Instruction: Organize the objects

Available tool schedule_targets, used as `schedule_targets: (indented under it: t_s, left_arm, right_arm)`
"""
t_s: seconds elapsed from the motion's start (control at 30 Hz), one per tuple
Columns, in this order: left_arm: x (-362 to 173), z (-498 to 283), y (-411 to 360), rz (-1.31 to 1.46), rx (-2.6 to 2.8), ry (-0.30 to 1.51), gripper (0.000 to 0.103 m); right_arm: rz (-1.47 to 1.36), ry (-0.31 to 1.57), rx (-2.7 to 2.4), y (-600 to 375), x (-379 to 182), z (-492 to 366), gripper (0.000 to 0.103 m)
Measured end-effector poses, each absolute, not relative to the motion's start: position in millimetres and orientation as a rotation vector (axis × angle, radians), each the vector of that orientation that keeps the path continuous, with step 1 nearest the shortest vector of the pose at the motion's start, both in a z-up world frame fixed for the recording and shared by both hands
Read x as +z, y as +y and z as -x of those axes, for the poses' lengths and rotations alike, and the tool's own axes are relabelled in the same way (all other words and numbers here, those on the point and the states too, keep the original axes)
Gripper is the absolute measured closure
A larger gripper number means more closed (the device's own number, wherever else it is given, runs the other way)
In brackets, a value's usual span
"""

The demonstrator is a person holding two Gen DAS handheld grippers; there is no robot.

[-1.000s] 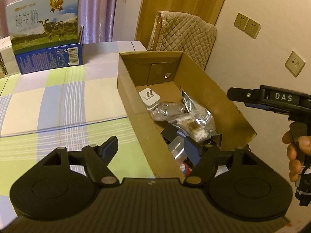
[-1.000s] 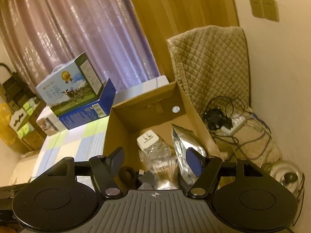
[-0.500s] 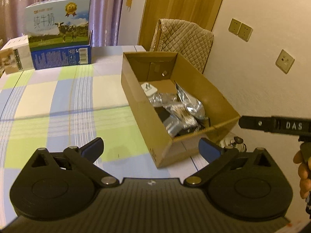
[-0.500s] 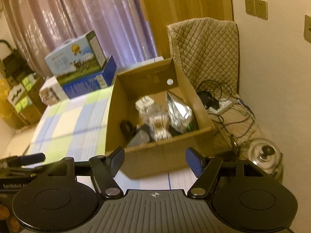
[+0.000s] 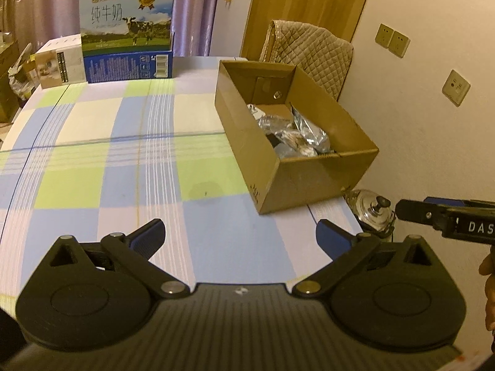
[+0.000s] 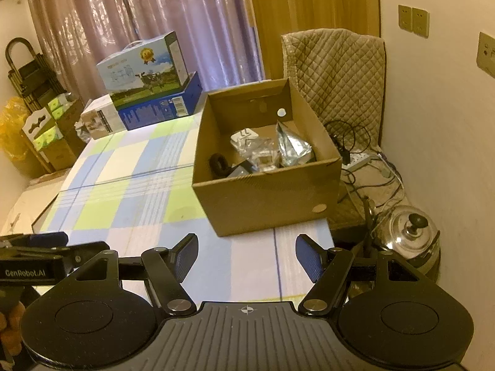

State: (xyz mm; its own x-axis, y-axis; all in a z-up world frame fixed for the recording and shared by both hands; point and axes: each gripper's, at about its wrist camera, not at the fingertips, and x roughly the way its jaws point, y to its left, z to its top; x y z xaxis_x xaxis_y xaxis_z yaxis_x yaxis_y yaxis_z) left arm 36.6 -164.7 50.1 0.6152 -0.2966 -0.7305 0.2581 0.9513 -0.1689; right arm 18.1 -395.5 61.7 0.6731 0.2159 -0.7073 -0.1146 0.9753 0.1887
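Observation:
A brown cardboard box stands at the right edge of the checked table. Inside it lie silver foil bags, a white plug adapter, a black ring-shaped thing and other small items. My left gripper hangs over the near part of the table, jaws wide open with nothing between them. My right gripper is open and empty too, near the table's front right corner, short of the box. Each gripper shows at the side of the other's view.
Milk cartons and a small box stand at the table's far end. A quilted chair back rises behind the box. A steel kettle and a power strip with cables lie on the floor, right of the table.
Both grippers have drawn back from the box, which now looks smaller and farther. The left jaws have spread wider. The right jaws keep the same gap.

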Motion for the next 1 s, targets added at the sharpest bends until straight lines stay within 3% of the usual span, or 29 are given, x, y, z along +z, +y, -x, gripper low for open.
schedule_targets:
  t_s: [1.0]
  left_arm:
    - [47, -17, -157, 0.068, -0.309, 0.855, 0.001]
  right_arm:
    - [-0.114, 0.841, 0.204, -380, 56, -4, 0.036]
